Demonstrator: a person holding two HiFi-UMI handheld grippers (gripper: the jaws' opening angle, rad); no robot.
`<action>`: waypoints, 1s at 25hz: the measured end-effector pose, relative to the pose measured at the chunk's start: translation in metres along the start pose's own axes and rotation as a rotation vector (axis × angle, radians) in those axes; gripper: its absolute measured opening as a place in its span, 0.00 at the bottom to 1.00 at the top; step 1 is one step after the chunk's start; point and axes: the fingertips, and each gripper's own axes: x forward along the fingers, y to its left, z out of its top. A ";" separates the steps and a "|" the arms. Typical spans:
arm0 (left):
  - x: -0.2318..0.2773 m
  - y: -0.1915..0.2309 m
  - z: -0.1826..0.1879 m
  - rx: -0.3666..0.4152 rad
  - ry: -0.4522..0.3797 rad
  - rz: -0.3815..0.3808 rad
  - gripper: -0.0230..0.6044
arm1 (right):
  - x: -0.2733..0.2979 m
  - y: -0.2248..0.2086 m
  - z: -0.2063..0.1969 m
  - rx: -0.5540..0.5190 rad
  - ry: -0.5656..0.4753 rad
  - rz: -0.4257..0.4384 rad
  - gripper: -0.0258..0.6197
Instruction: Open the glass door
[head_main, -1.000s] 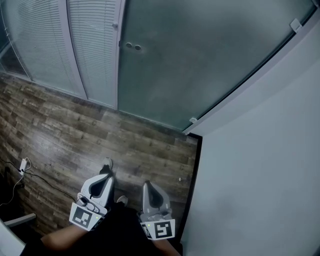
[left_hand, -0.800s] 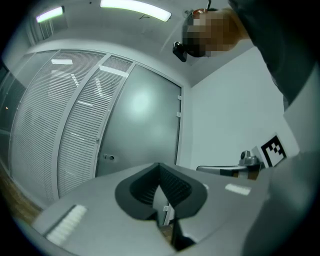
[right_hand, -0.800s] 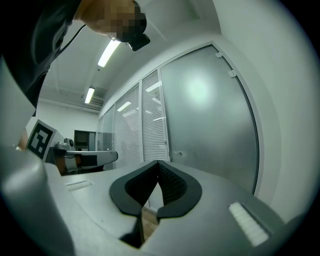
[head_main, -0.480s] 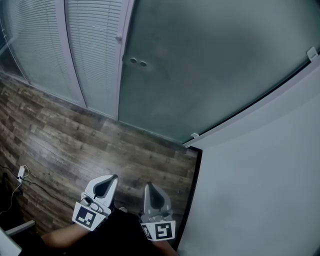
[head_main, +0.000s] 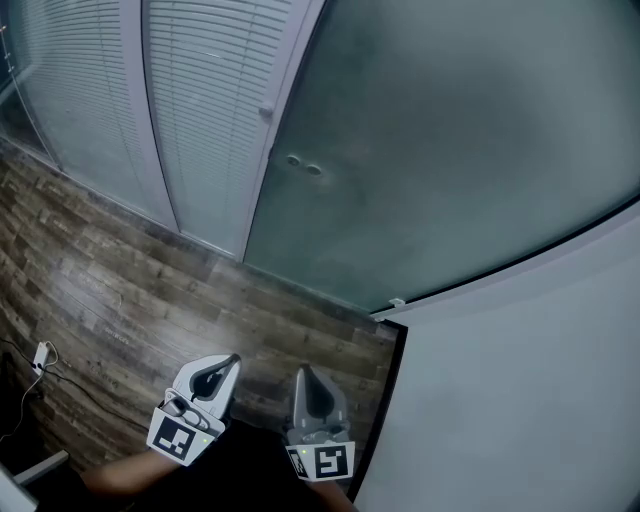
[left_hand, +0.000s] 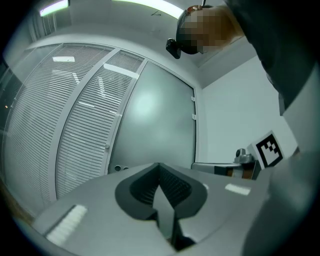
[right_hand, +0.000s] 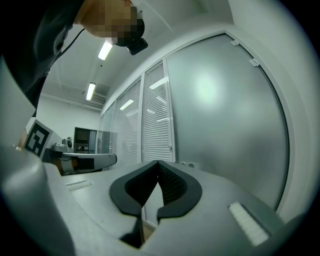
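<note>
My left gripper (head_main: 230, 360) and right gripper (head_main: 303, 372) are pale grey shells with ribbed black pads (left_hand: 176, 186), each carrying a black-and-white marker cube (head_main: 176, 437), and my top (head_main: 240, 455) is dark.

No words, brands or numbers can be read; square markers (head_main: 172, 437) carry only black-and-white patterns

Frosted glass door (head_main: 450, 150), closed, upright, two round fittings (head_main: 303, 165) near its left edge

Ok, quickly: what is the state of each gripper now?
Left gripper: closed, holding nothing.
Right gripper: closed, holding nothing.
</note>
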 end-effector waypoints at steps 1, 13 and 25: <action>0.003 0.007 -0.001 0.001 -0.002 -0.001 0.04 | 0.008 0.000 -0.002 -0.003 0.000 0.003 0.04; 0.053 0.052 -0.022 0.001 0.008 0.046 0.04 | 0.072 -0.035 -0.026 0.014 0.036 0.007 0.04; 0.127 0.079 -0.030 0.044 -0.006 0.178 0.04 | 0.160 -0.100 -0.040 0.022 0.036 0.128 0.05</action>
